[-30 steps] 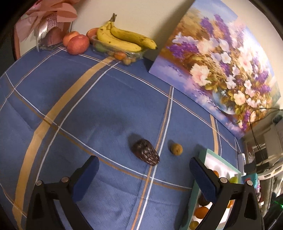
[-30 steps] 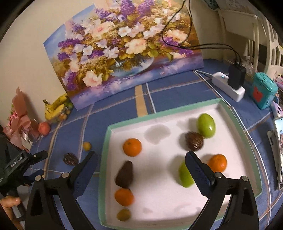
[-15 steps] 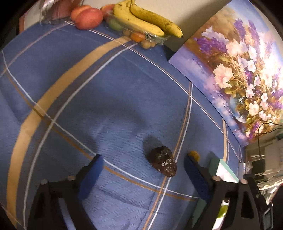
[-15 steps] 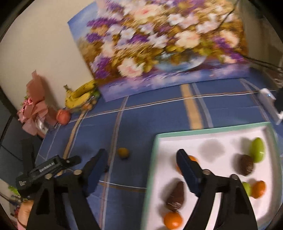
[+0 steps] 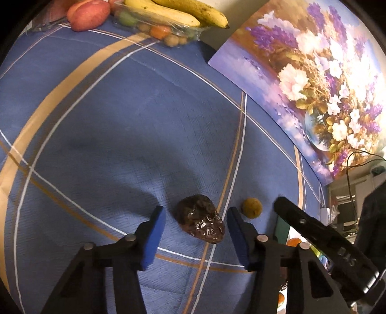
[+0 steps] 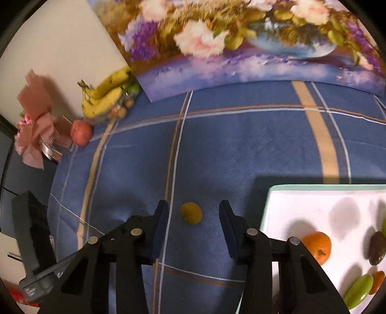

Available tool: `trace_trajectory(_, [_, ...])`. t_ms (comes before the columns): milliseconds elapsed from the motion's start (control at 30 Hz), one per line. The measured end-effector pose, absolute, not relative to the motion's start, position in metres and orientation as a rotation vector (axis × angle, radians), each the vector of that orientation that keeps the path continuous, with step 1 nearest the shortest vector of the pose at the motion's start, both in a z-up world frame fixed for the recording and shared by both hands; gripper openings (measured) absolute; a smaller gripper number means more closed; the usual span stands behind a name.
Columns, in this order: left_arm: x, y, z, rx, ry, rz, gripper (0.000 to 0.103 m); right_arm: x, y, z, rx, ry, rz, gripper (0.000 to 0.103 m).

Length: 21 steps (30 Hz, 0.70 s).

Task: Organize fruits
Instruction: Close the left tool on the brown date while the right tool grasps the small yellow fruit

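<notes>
A blue plaid tablecloth (image 5: pixel 101 135) covers the whole work surface, and a large flower painting (image 5: pixel 311 79) leans at its far edge. At the right, a white tray with a mint-green rim (image 6: pixel 325 187) sits on the cloth, holding oranges (image 6: pixel 317 246), a dark brown fruit (image 6: pixel 377 247) and a green fruit (image 6: pixel 358 291). In the far corner a bunch of bananas (image 5: pixel 173 12) lies over a clear pack of small fruits, with a red apple (image 5: pixel 88 15) just beside it; the right wrist view also shows a pink ribbon-wrapped item (image 6: pixel 36 130) near that corner. The left gripper (image 5: pixel 194 223) is angled down close to the cloth, its blue-padded fingers (image 5: pixel 153 235) spread apart on either side of a dark wrinkled fruit (image 5: pixel 201 222), which lies on the cloth between them; there is a gap on both sides of the fruit, so nothing is grasped. The right gripper (image 6: pixel 194 227) is likewise low and tilted toward the cloth, its fingers (image 6: pixel 229 233) parted and bracketing a small yellow-brown fruit (image 6: pixel 191 213) without touching it. That small fruit lies on the cloth just to the right of the dark wrinkled one and just outside the tray's left edge. In the left wrist view the right gripper's black body shows just beyond the small fruit, so the two tools work close together side by side.
</notes>
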State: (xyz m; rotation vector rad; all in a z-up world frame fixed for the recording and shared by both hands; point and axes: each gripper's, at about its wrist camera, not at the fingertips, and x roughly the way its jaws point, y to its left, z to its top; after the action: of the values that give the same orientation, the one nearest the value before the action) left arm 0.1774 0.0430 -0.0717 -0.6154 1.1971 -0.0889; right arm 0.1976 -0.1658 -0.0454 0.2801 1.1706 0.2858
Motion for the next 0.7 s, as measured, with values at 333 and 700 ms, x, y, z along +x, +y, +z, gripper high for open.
trace_trajectory(333, [0.179,0.039,-0.074,-0.608,1.219,-0.104,0.038,0.209,-0.147,-0.075,0.259,1.235,0.284,0.036])
trace_trajectory(700, [0.178,0.037,-0.055,-0.583,1.183,-0.117,0.037,0.202,-0.15,-0.072,0.27,1.218,0.273,0.027])
